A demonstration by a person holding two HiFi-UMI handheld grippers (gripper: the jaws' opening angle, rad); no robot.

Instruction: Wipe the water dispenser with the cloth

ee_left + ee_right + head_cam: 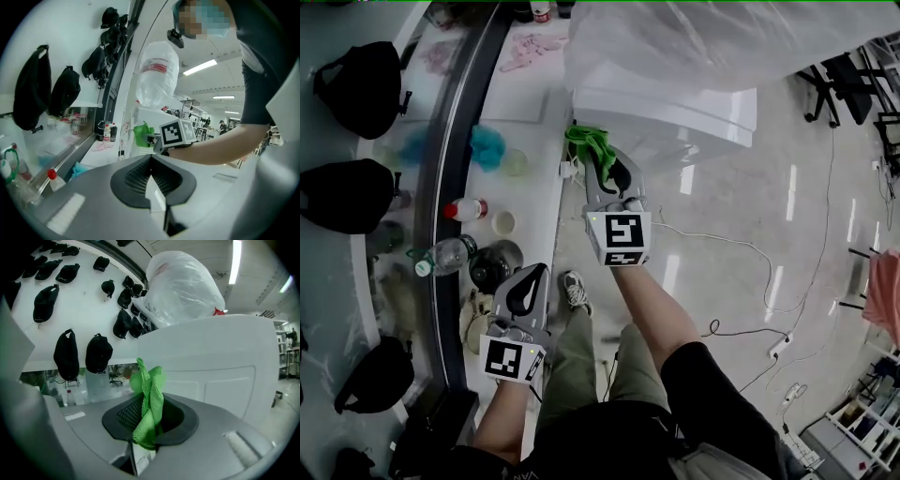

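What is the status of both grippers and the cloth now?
Right gripper shut on cloth, close to dispenser. Left gripper shut, empty, held back. Nothing seen in the way.

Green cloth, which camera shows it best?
The right gripper view: the green cloth fills the centre, pinched in the right tongs. The head view shows a small bunch beside the water dispenser; the left gripper view, a distant scrap.

You work in bright, even indoor light. It comes from ceiling strip lamps [201, 67], and the glossy floor [792, 187] throws them back as white streaks. Shadows are weak. Both gripper views bend strongly at the edges, w/ black corners. Grey surfaces very near the lens look soft, but the green cloth [149, 408] is sharp. The white water dispenser [220, 362] is approx. blown out.
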